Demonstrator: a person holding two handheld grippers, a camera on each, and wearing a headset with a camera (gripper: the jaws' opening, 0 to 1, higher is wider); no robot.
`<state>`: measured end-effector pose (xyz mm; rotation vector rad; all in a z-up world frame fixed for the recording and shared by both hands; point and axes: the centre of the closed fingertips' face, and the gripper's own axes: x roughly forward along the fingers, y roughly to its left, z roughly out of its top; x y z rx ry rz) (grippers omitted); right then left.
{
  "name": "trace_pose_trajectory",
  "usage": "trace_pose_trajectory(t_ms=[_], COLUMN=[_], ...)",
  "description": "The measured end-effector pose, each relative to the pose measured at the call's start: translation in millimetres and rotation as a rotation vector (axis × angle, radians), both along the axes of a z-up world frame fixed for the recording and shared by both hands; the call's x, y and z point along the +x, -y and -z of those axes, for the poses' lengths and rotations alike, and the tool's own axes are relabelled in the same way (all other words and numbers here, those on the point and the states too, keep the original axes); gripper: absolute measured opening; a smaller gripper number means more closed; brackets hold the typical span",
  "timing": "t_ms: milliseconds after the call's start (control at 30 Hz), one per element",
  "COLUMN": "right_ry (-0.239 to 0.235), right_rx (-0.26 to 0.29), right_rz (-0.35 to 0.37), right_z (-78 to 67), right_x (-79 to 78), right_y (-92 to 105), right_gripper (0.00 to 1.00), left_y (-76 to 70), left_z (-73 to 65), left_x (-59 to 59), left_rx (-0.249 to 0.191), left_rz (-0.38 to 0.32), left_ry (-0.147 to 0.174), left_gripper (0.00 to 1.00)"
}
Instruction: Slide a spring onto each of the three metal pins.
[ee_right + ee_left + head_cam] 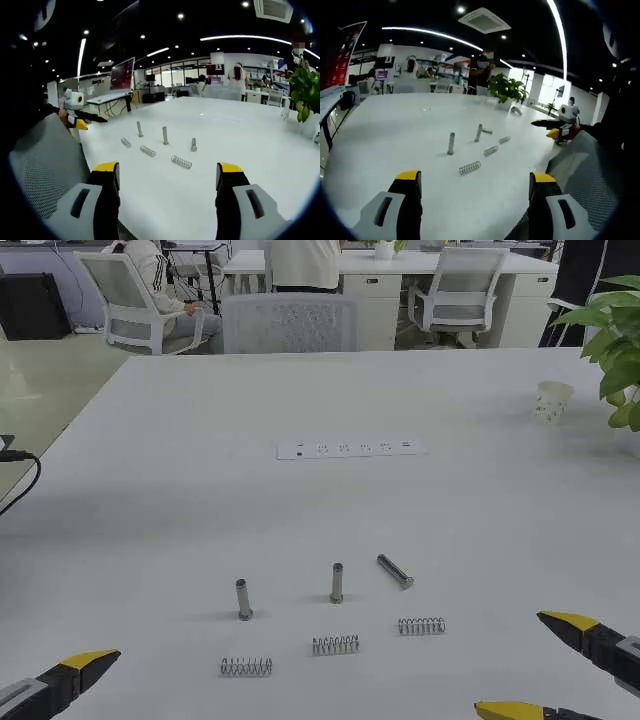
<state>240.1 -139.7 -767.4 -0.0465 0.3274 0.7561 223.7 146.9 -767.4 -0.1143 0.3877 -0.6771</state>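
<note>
Lying loose in a row on the white surface [150,500], three coiled wire springs, the left spring [246,666], middle spring [335,644] and right spring [421,625], each sit just in front of a grey metal pin, none threaded on. The left pin [244,600] and middle pin [337,583] stand upright on their heads; the right pin [395,571] lies on its side. The yellow-tipped left hand-held gripper [475,176] and right hand-held gripper [168,167] hover near the surface edge, jaws spread wide and empty, apart from all parts.
</note>
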Motion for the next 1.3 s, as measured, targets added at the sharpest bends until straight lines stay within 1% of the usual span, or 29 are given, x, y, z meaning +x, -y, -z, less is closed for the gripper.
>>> trace_pose_trajectory(t_ms=[200,433,800,1033,1300], right_ry=[-0.003,-0.008,-0.01,-0.014,-0.01], right_rx=[-0.01,-0.015,-0.011,-0.005,-0.004], right_rz=[-0.011,-0.021,-0.016,-0.004,0.007], right_z=[-0.8,0.3,2.8,4.9,3.8], right_x=[1.5,2.4,-0.2,-4.0,-5.1], right_y=[-1.6,-3.2,-2.6,-0.5,4.5], right_gripper=[0.75,0.74,0.73,0.73,0.72], left_y=[-0.2,-0.4,1.9,4.3,3.8], left_z=[-1.8,-2.2,0.3,2.1,0.5], left_x=[0.4,0.2,-0.9,-2.1,-2.6], left_rx=[-0.009,-0.009,0.006,0.029,0.033], left_rz=[-0.006,-0.007,0.01,0.029,0.032], left_ry=[0.006,0.008,0.004,0.0,0.0], left_gripper=[0.81,0.8,0.8,0.8,0.79])
